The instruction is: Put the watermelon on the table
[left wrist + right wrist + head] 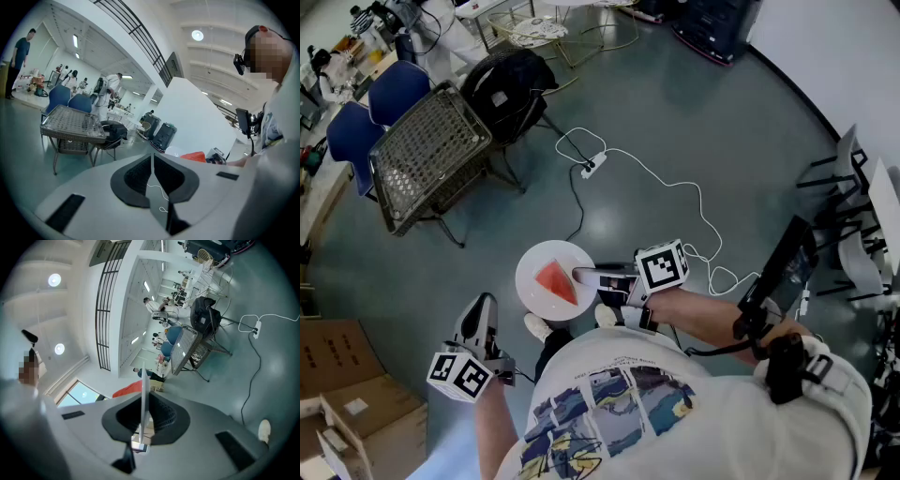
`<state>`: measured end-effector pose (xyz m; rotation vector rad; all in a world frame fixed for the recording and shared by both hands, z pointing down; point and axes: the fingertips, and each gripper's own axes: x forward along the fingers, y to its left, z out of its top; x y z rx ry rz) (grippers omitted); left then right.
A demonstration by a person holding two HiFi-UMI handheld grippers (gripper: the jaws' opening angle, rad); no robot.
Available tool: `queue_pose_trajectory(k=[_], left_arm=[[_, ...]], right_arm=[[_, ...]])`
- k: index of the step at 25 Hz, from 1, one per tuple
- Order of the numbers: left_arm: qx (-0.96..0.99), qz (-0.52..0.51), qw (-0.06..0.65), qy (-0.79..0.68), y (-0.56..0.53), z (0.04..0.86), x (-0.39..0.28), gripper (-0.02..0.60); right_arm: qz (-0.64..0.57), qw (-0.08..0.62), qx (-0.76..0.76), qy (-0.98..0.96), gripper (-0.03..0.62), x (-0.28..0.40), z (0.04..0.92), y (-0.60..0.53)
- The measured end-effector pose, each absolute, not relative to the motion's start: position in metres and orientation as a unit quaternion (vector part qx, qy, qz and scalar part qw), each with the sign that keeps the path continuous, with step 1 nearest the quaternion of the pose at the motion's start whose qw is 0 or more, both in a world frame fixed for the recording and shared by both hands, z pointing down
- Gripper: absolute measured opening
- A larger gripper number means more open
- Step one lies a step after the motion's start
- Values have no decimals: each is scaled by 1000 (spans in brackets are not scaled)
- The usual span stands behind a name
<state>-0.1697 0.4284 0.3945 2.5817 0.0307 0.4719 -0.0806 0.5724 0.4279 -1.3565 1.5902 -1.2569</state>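
Note:
A red watermelon slice [556, 281] lies on a round white plate [534, 267] held above the grey floor, in front of the person. My right gripper [586, 276] is shut on the plate's right rim. The right gripper view shows the thin plate edge [145, 394] pinched between the pads, with the watermelon slice [127, 390] beyond it. My left gripper [478, 314] hangs lower left, apart from the plate, shut with nothing in it [153, 161]. The wire-mesh table [431, 155] stands at the upper left, some way off; it also appears in the left gripper view [72, 124].
Two blue chairs [370, 108] stand behind the table and a black bag [506, 80] sits beside it. A power strip with white cable [592, 167] trails across the floor. Cardboard boxes [337, 375] are at lower left, black stands [834, 178] at right.

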Motion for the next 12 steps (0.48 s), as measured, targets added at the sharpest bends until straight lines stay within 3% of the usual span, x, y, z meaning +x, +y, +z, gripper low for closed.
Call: queue_pose_trajectory(k=[12], left_arm=[[951,187,246,6,470,398,-165,29]], right_arm=[[-492,339,-510,619,23,-69,438,602]])
